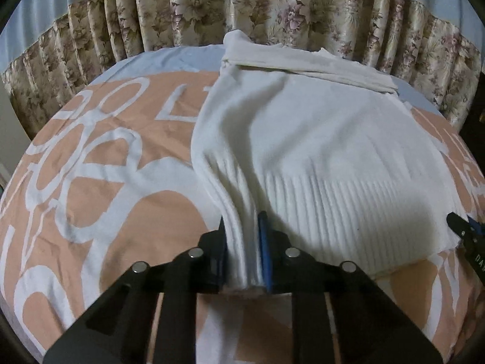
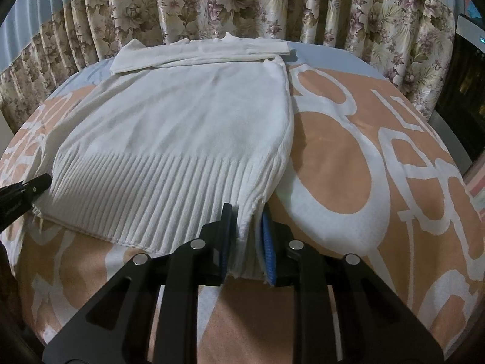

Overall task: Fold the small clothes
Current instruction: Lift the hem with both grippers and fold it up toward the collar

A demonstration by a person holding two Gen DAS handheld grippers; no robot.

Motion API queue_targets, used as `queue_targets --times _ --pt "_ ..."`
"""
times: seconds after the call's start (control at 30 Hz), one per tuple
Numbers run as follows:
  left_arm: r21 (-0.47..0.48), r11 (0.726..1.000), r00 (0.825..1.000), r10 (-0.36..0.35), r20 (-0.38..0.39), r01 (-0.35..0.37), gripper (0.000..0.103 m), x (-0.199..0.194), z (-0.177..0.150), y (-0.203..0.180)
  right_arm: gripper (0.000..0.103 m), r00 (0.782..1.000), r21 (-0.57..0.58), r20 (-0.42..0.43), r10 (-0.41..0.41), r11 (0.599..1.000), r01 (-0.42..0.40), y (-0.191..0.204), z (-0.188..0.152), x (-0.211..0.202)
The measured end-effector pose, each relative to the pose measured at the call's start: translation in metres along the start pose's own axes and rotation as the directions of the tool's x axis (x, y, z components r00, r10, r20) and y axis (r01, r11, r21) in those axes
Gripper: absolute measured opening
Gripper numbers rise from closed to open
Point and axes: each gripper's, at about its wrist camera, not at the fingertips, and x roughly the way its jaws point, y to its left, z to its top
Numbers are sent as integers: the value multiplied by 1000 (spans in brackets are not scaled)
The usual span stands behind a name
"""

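Observation:
A white knit sweater lies flat on the bed, its ribbed hem toward me and its sleeves folded across the far end. In the left wrist view my left gripper is shut on the hem's near left corner, the cloth bunched between the pads. The right wrist view shows the same sweater, and my right gripper is shut on the hem's near right corner. Each gripper's tip shows at the edge of the other's view: the right gripper and the left gripper.
The bed cover is peach with large white lettering and spreads on both sides of the sweater. Floral curtains hang close behind the bed's far edge. A dark object stands at the far right.

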Motion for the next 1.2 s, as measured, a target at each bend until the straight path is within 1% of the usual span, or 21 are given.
queue_targets --times 0.1,0.27,0.37,0.43,0.47,0.6,0.7,0.87,1.0,1.1,1.2 --pt "-7 1000 1000 6 9 -6 16 -1 1 1 21 1000 -1 1 -1 1000 1 1 0 0" --pt "-37 999 1000 10 17 -10 15 -3 2 6 21 1000 9 0 9 1000 -9 -1 1 0" --pt "-40 999 1000 19 16 -18 15 -5 2 8 18 1000 13 1 15 1000 -15 -1 2 -1" --pt "-36 999 999 36 21 -35 15 -8 2 10 10 1000 15 12 10 1000 -10 -1 2 -3" --pt "-30 999 999 43 25 -42 15 -11 2 11 10 1000 22 19 11 1000 -11 -3 2 -5" --pt "-7 998 998 57 33 -57 15 -18 0 12 8 998 65 54 34 997 -38 -11 1 -12" --pt "0 998 998 55 25 -55 15 -22 -2 12 8 996 73 74 47 996 -52 -14 1 -17" --pt "-3 998 998 55 38 -55 15 -35 6 9 8 990 89 107 96 990 -106 -18 2 -32" --pt "9 999 998 53 30 -53 15 -45 8 4 8 986 95 118 121 987 -133 -22 1 -41" --pt "15 998 998 59 13 -59 15 -49 2 4 8 983 105 122 136 983 -149 -28 -2 -47" --pt "25 997 997 69 20 -70 15 -62 -4 3 8 980 106 127 156 980 -169 -29 -7 -58"
